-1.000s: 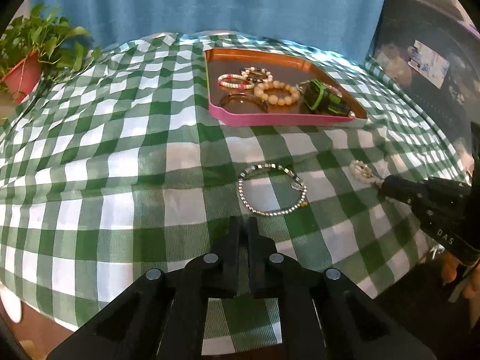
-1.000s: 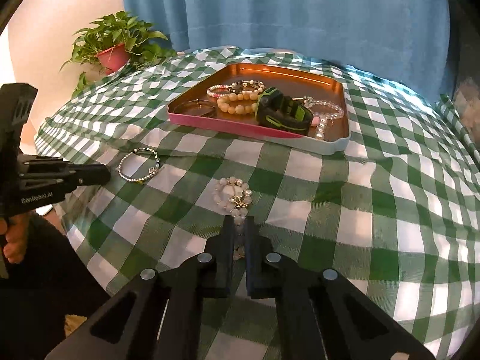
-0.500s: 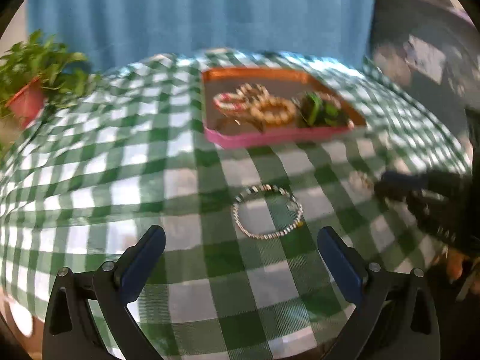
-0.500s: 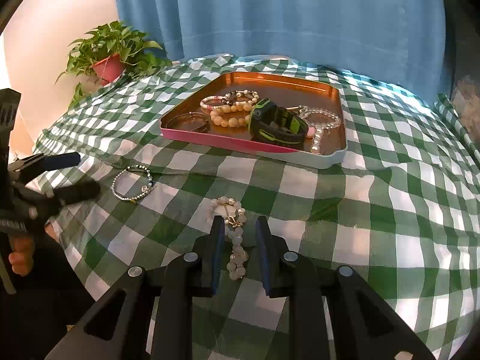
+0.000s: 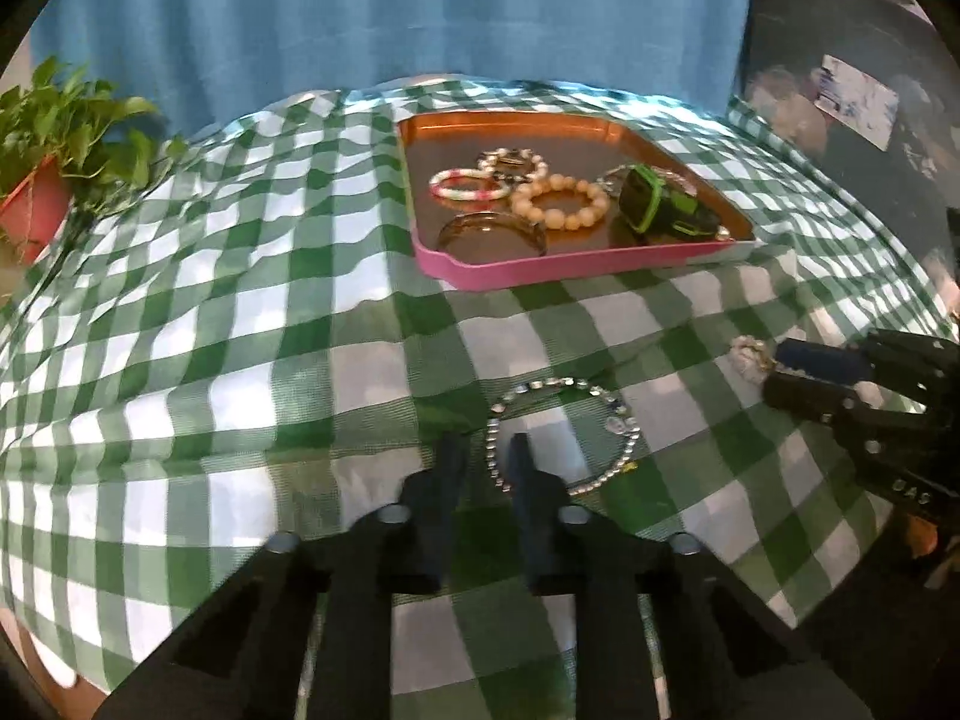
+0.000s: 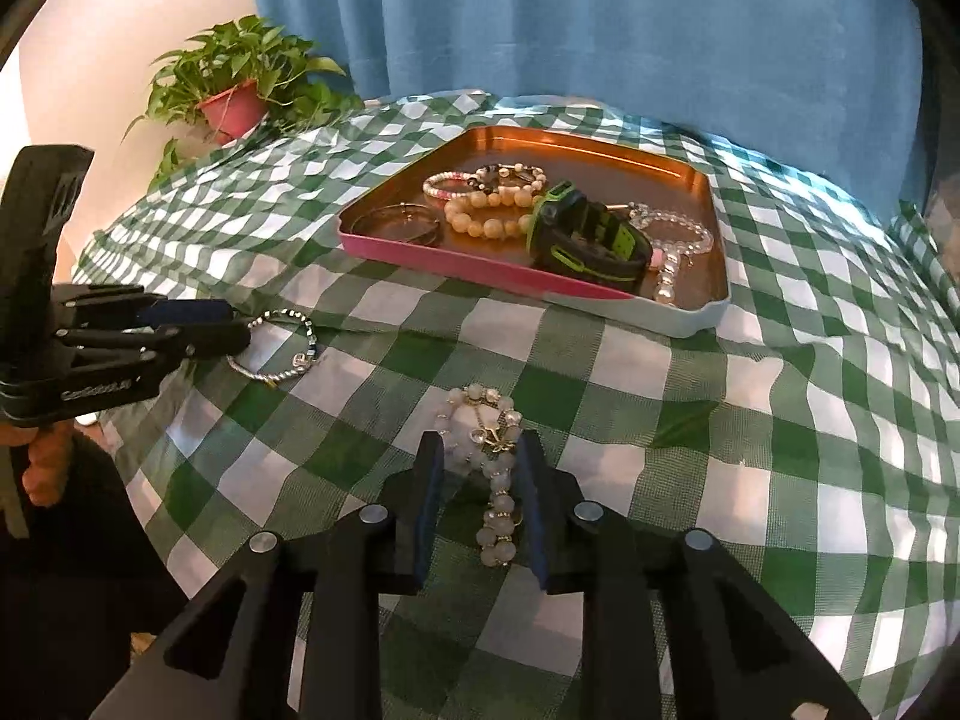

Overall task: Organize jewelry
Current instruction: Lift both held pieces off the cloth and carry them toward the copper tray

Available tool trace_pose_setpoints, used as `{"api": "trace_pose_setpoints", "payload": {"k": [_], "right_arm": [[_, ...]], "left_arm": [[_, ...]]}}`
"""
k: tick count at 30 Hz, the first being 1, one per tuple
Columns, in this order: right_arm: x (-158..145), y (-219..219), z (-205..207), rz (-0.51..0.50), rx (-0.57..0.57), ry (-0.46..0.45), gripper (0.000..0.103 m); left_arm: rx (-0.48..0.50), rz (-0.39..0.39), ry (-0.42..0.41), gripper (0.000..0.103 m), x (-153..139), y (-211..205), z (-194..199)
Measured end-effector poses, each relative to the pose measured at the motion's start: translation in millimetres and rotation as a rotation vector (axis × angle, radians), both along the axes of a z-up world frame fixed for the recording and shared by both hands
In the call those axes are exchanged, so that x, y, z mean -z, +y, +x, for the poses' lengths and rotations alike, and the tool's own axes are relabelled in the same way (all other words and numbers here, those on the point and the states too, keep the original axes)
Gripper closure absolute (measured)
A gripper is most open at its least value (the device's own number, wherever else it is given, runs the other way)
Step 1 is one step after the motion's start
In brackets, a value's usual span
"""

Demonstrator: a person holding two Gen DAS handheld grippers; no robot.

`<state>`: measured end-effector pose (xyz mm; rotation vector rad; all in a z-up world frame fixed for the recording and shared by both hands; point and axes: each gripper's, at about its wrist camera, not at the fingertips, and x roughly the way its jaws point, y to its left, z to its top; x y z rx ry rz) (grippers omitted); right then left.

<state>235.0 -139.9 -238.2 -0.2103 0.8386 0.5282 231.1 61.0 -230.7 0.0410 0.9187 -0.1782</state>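
Observation:
A silver beaded bracelet (image 5: pixel 564 435) lies on the green checked cloth. My left gripper (image 5: pixel 487 450) is open a little, its fingers straddling the bracelet's near left edge. A pale pearl bracelet (image 6: pixel 489 462) with a gold charm lies between the fingers of my right gripper (image 6: pixel 480 450), which is open around it. The pink tray (image 5: pixel 540 270) with a copper inside holds several bracelets and a black and green watch (image 5: pixel 660 210). The tray also shows in the right wrist view (image 6: pixel 480 267). Each gripper shows in the other's view, the right one (image 5: pixel 780 369) and the left one (image 6: pixel 234 327).
A potted plant in a red pot (image 6: pixel 231 108) stands at the table's far left edge. A blue curtain (image 6: pixel 570 18) hangs behind the table. The cloth drapes over the near table edge by both grippers.
The left gripper opened wide, then narrowed and moved forward onto the silver bracelet's edge. The right gripper opened and now has the pearl bracelet between its fingers.

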Motion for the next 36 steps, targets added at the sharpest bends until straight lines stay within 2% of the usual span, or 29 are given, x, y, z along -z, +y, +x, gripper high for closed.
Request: {"api": "trace_pose_setpoints", "payload": {"k": [2,3,4,8,12,22,26,30,36], "right_arm": [[0.0,4.8,-0.7,-0.030,-0.003,-0.014,0.086],[-0.3,6.5,-1.4,-0.032,-0.012,-0.014,0.097],[-0.6,7.6,-2.7,-0.032,-0.015,-0.012,0.098],[-6.4,2.6,-14.4,-0.007,-0.019,-0.021,0.098],[-3.0,-7.7,-10.9,0.071,0.005,0.048,0.098],[0.0,1.5,-9.5,0.000,-0.011,0.012,0.098],[-3.1,-3.0,-8.0,0.012,0.034,0.013,0.099],[-19.2,-6.1,-12.8,0.051,0.064,-0.009,0.099],[-47.4,-1.7,-29.6,0.087,0.115,-0.045,0.099]], "left_arm": [[0.023,0.011,-0.005,0.100,0.2,-4.9,-1.2],[0.037,0.021,-0.008,0.100,-0.3,-8.4,-3.8],[0.048,0.016,-0.011,0.100,-1.2,-9.8,-6.8],[0.062,0.017,-0.006,0.100,-1.3,-11.5,-20.2],[0.054,0.029,-0.011,0.097,-2.0,-13.4,-20.0],[0.058,0.050,-0.024,0.100,0.0,-16.2,-13.8],[0.054,0.033,-0.007,0.100,-2.5,-19.0,-14.6],[0.015,-0.009,-0.031,0.100,-22.6,-25.9,-17.4],[0.023,-0.005,-0.108,0.100,-62.4,-47.7,-32.7]]}}
